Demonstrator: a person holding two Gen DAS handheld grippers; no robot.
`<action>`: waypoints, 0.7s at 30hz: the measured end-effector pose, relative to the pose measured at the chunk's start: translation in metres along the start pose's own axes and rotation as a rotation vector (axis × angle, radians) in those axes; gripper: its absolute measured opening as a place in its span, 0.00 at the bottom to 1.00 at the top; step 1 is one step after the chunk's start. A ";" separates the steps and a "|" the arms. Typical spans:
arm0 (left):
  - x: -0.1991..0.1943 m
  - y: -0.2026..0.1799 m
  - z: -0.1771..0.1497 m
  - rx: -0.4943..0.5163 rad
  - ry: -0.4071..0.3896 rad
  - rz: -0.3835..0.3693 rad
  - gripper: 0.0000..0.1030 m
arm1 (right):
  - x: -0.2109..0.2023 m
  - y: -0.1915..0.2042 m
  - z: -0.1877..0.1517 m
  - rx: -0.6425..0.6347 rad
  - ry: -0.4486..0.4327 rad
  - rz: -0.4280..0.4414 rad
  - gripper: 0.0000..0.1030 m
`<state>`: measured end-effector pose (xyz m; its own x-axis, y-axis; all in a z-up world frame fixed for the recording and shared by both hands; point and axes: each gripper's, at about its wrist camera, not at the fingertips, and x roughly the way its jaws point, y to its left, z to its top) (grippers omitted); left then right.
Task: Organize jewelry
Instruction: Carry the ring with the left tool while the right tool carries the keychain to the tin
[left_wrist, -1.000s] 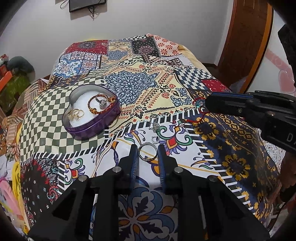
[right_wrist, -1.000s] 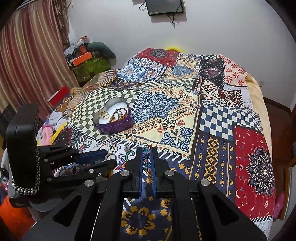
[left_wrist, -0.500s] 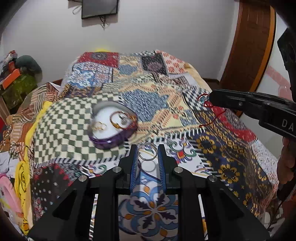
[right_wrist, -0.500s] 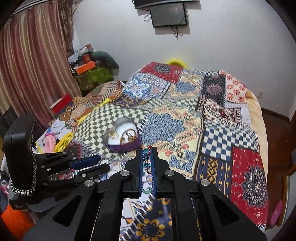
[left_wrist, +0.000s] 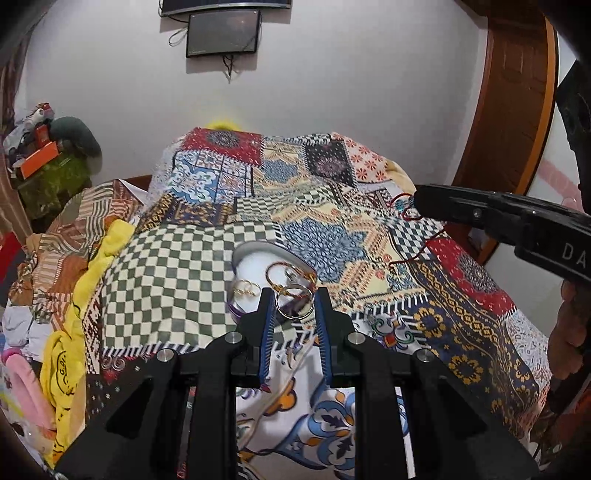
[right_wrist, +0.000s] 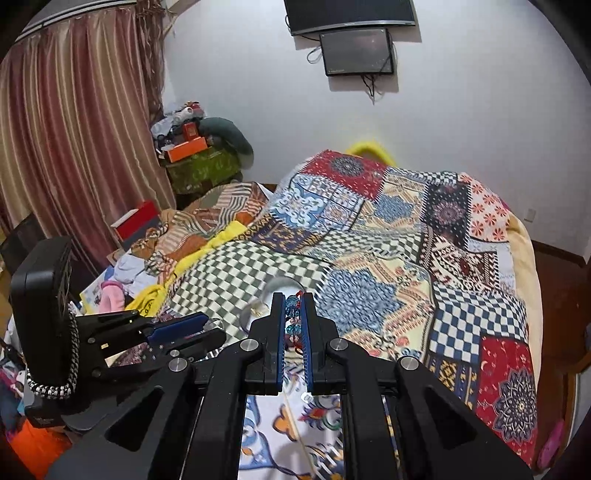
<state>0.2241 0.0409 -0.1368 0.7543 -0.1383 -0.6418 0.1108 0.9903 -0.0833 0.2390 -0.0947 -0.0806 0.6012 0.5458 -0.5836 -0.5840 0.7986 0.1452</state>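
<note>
Because both pieces belong in the heart-shaped purple tin (left_wrist: 258, 295) on the patchwork bed (left_wrist: 177, 273), I carry a silver ring (left_wrist: 295, 302) pinched between my left fingers (left_wrist: 293, 301) right above it, while my right fingers (right_wrist: 293, 314) clench a blue-beaded red-cord bracelet (right_wrist: 291, 308) aloft nearby.

Shiny metal ring (left_wrist: 294, 302), seemingly glassy blue beads (right_wrist: 291, 306), matt printed cloth bedspread (left_wrist: 177, 266), glossy wooden door frame (left_wrist: 517, 110).

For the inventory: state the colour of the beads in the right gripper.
Blue beads on red cord, best in right wrist view.
</note>
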 end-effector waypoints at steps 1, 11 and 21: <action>-0.001 0.002 0.001 -0.001 -0.005 0.002 0.20 | 0.001 0.002 0.002 -0.002 -0.002 0.002 0.07; 0.003 0.024 0.011 -0.028 -0.026 0.029 0.20 | 0.027 0.014 0.014 -0.028 0.001 0.022 0.07; 0.033 0.046 0.010 -0.079 0.016 0.048 0.20 | 0.062 0.017 0.019 -0.050 0.052 0.043 0.07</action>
<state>0.2606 0.0812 -0.1547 0.7470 -0.0907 -0.6586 0.0226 0.9935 -0.1112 0.2768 -0.0429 -0.0990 0.5467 0.5646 -0.6183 -0.6360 0.7603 0.1319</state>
